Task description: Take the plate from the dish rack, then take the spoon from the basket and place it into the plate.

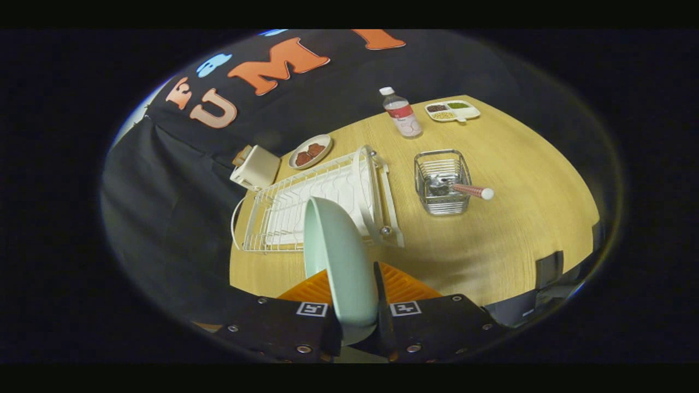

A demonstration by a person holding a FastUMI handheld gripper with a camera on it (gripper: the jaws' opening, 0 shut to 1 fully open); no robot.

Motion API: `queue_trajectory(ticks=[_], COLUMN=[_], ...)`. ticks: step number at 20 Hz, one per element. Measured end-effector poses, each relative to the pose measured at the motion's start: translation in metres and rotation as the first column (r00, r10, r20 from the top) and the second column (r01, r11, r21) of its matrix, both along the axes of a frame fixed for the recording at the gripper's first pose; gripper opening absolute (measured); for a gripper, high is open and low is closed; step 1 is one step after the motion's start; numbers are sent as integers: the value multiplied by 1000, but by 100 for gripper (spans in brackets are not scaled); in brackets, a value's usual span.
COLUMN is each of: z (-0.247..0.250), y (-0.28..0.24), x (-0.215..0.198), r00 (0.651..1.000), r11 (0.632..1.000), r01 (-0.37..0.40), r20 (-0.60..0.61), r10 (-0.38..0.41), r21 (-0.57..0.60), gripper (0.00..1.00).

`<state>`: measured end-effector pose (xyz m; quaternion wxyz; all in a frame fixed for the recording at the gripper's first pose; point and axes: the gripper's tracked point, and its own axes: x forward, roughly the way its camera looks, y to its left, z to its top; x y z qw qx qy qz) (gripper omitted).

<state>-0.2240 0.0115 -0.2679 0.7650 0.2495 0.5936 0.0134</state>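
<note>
1. The pale green round plate (339,262) is clamped on edge between the two fingers of the gripper (357,322) in the gripper view, its rim rising just ahead of them and tilting toward the rack.
2. The gripper is closed narrow on the plate's lower edge, with a finger pressing each face. The plate appears to be clear of the white wire dish rack (317,204), which lies beyond the fingertips on the light wooden counter (508,218) with its white drip tray bare.
3. The spoon with the red-patterned handle and white tip (464,190) rests in the small square metal wire basket (442,183), beside the rack. Its handle pokes out over the basket's rim.
4. Farther off stand a clear plastic bottle with a white cap and red label (403,114), a white divided tray of dried foods (452,111), a small plate with brown pieces (310,151) and a cream boxy appliance (255,167).
5. Judged from this, the lift from the rack looks done, and the plate has not yet been set flat on the counter.
6. The main risk is the thin-edge hold: the plate could pivot or slip between the fingers if it is swung quickly.
7. Lowering it on edge could let it topple or chip. Setting it too close to the rack or basket could crowd the later reach for the spoon.
</note>
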Motion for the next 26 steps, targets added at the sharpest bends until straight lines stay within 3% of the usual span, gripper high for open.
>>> queue_trajectory(ticks=[5,13,17,26], z=[-19,-60,-82,-111], y=[8,16,24,48], x=[-28,-60,-75,-63], r00=[999,998,993,982], r11=[991,981,968,944], r01=[40,47,96,181], r20=[-18,-39,-95,-107], r10=[-38,-41,-75,-157], r21=[127,189,231,278], gripper=[27,27,27,27])
